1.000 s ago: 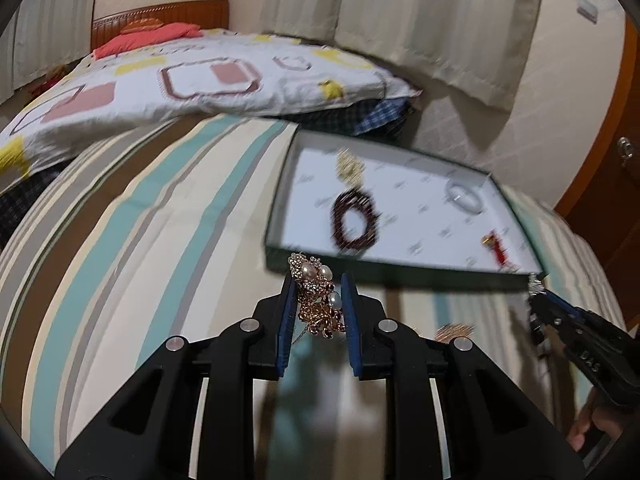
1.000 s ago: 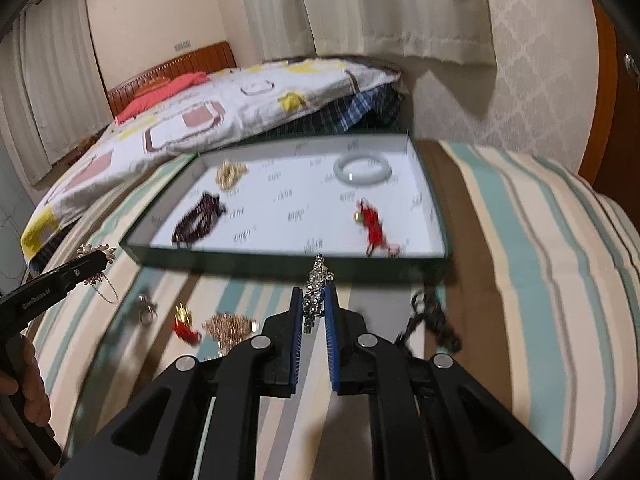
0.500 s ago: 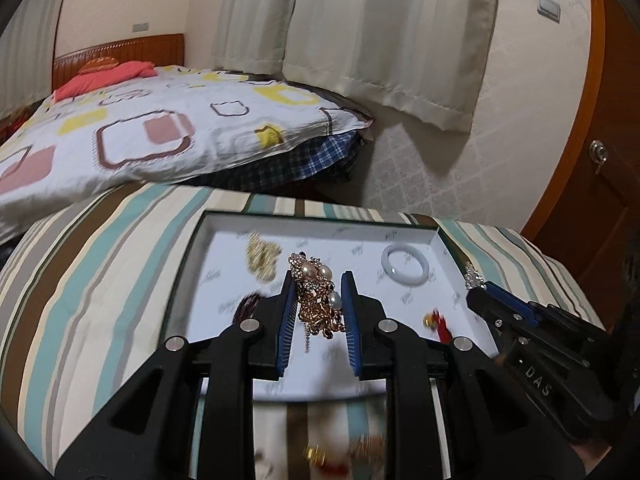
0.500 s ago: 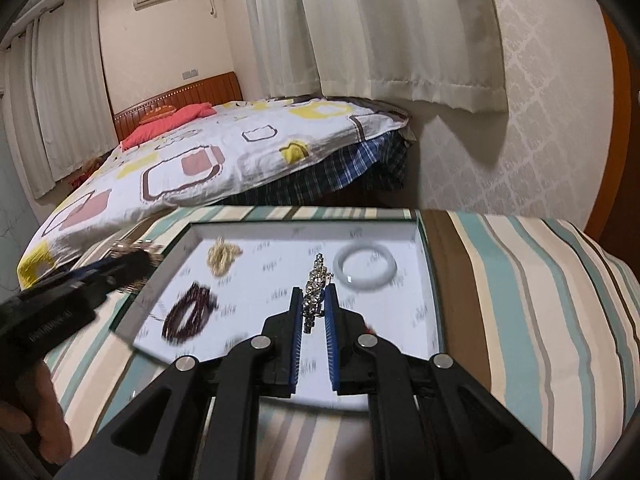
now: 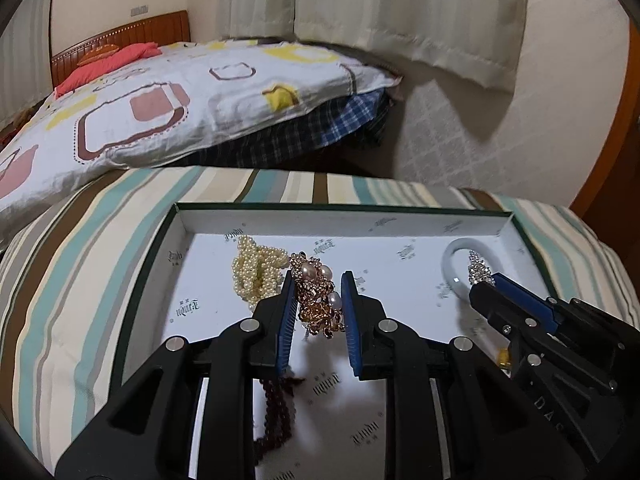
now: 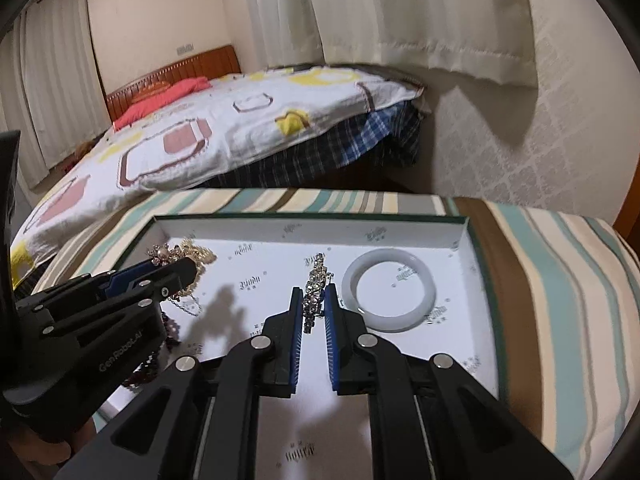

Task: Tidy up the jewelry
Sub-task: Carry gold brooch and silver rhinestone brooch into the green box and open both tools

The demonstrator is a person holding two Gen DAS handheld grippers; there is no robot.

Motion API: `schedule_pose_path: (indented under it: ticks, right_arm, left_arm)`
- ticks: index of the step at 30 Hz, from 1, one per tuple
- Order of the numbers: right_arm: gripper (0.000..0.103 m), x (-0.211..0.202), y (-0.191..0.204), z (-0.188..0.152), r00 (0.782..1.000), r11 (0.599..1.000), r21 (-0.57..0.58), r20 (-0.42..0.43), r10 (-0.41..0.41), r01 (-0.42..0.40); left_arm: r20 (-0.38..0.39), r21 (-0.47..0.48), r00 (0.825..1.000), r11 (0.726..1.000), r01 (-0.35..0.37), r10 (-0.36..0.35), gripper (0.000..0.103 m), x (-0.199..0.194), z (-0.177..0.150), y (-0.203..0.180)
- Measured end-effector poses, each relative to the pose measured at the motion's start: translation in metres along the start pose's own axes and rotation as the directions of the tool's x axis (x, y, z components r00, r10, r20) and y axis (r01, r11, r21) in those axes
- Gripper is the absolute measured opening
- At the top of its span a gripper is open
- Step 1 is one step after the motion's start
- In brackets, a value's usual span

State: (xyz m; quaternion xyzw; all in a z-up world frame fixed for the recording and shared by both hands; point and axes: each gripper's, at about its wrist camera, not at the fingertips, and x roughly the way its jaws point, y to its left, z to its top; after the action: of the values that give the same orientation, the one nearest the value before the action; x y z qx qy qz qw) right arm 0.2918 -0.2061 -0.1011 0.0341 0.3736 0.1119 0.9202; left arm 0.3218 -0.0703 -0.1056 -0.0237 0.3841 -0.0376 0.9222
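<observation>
My left gripper (image 5: 316, 284) is shut on a gold brooch with pearls (image 5: 316, 300) and holds it over the left part of the green-rimmed white tray (image 5: 400, 216). My right gripper (image 6: 313, 294) is shut on a silver rhinestone piece (image 6: 316, 284) over the tray's middle (image 6: 280, 224), next to a white jade bangle (image 6: 390, 290). In the left wrist view the right gripper (image 5: 480, 276) comes in from the right with the silver piece (image 5: 478, 268). A cream pearl bundle (image 5: 256, 272) and a dark red bead bracelet (image 5: 276, 404) lie in the tray.
The tray sits on a striped cloth (image 5: 80, 272). A bed with a patterned quilt (image 5: 160, 92) stands behind, with curtains (image 5: 400, 8) and a wall beyond. A wooden door (image 5: 616, 132) is at the right. A small yellow-and-red piece (image 5: 502, 356) peeks out beside the right gripper.
Both grippers have moved forward from the cloth in front of the tray to over the tray, each still holding its piece. The loose jewelry on the cloth has dropped out of view.
</observation>
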Motion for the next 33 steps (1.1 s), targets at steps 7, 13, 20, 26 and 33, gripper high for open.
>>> schedule_pose_path:
  ticks: [7,13,20,26,33]
  right_arm:
    - [0.011,0.024,0.0,0.001,0.997,1.0,-0.002,-0.077,-0.018,0.018]
    - [0.011,0.029,0.0,0.001,0.993,1.0,-0.003,-0.115,-0.026,0.026]
    - [0.013,0.031,0.001,0.0,0.991,1.0,-0.005,-0.128,-0.03,0.03]
    - [0.018,0.029,0.0,0.001,0.994,1.0,-0.001,-0.11,-0.026,0.026]
    - [0.02,0.01,-0.002,0.005,0.998,1.0,0.003,-0.051,-0.031,0.031]
  left_arm:
    - [-0.051,0.028,0.998,0.999,-0.027,0.029,0.022,0.018,0.001,-0.002]
    - [-0.083,0.05,0.996,0.998,-0.034,0.038,0.022,0.024,0.002,-0.006]
    - [-0.077,0.065,0.995,0.997,-0.051,0.056,0.022,0.024,0.003,-0.009]
    - [-0.068,0.061,0.996,0.997,-0.056,0.06,0.031,0.021,0.003,-0.009]
    - [0.009,0.034,0.999,0.999,-0.04,0.04,0.046,-0.007,0.008,-0.003]
